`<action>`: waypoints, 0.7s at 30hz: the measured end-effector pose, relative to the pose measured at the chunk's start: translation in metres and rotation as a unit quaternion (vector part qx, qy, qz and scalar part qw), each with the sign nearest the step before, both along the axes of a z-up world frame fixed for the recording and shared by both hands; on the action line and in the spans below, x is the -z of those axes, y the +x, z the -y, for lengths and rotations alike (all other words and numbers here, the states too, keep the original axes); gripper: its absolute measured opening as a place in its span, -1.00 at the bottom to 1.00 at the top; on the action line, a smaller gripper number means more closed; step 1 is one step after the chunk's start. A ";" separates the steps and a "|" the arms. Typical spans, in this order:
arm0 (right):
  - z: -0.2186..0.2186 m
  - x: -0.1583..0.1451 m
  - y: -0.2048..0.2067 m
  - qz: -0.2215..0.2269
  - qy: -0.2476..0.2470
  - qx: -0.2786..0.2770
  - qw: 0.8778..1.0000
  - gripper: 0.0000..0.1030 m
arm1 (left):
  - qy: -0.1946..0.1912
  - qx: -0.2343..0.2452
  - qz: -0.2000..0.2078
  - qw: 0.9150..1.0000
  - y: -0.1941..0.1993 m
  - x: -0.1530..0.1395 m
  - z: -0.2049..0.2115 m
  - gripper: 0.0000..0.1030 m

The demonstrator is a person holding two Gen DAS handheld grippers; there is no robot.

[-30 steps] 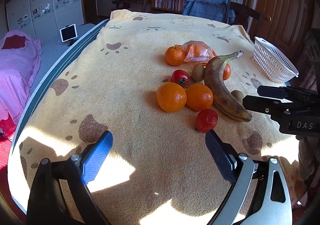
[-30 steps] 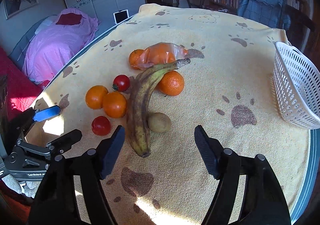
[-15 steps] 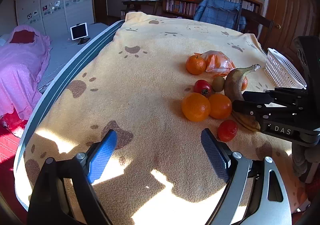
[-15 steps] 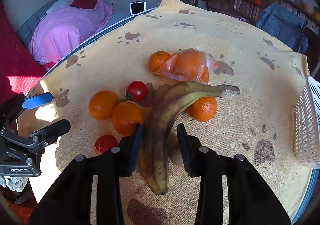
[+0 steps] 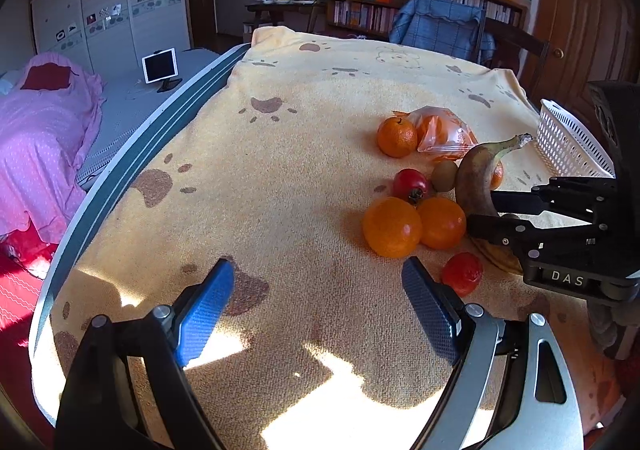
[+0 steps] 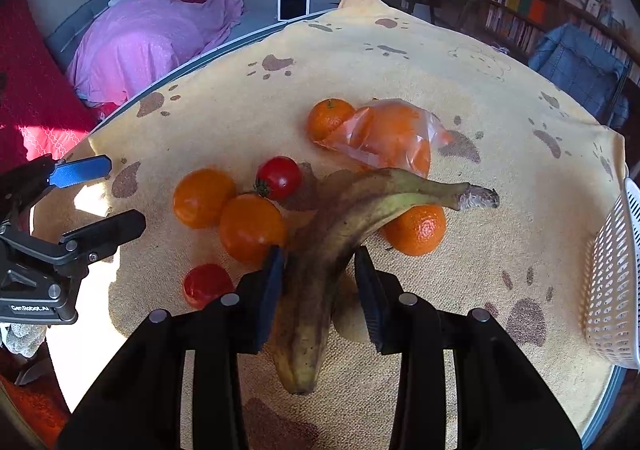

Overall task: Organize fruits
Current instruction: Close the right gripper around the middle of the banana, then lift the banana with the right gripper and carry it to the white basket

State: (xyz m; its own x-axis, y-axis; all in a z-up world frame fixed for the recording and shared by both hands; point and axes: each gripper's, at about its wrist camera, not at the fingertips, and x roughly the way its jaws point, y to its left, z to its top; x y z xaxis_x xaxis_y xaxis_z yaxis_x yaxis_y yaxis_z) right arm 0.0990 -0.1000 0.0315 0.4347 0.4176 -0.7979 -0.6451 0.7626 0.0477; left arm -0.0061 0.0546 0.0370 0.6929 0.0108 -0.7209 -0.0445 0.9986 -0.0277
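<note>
A long brown-spotted banana (image 6: 332, 246) lies on the yellow paw-print cloth, its stem pointing right. My right gripper (image 6: 320, 270) is shut on its middle, a black pad on each side; from the left wrist view the banana (image 5: 476, 177) sits in those same fingers. Around it lie two oranges (image 6: 204, 195) (image 6: 252, 226), a stemmed tomato (image 6: 280, 177), another red tomato (image 6: 206, 284), a mandarin (image 6: 418, 230) and a kiwi (image 6: 348, 326) half hidden under the right finger. My left gripper (image 5: 318, 290) hovers open over bare cloth, nothing between its blue pads.
A plastic bag of oranges (image 6: 392, 137) and a loose mandarin (image 6: 328, 117) lie behind the banana. A white slotted basket (image 6: 612, 282) stands at the table's right edge. The table's rounded rim (image 5: 132, 169) runs along the left, with a pink bed beyond.
My right gripper moved in over the banana and its jaws went from wide apart to shut on the fruit. The left gripper stayed open and barely shifted.
</note>
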 end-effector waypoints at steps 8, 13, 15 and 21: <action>0.022 -0.001 0.030 -0.092 0.100 0.051 0.989 -0.27 | -0.001 0.002 0.002 1.000 0.002 0.000 -0.001 0.66; 0.011 0.008 0.039 -0.107 0.099 0.073 0.987 -0.27 | 0.000 0.008 0.000 1.000 0.006 0.002 0.002 0.60; 0.009 0.007 0.036 -0.101 0.097 0.074 0.987 -0.34 | 0.002 0.007 -0.003 1.000 0.007 0.002 0.002 0.55; 0.018 0.003 0.033 -0.100 0.129 0.080 0.983 -0.39 | 0.001 0.018 -0.004 1.000 0.014 -0.001 0.008 0.47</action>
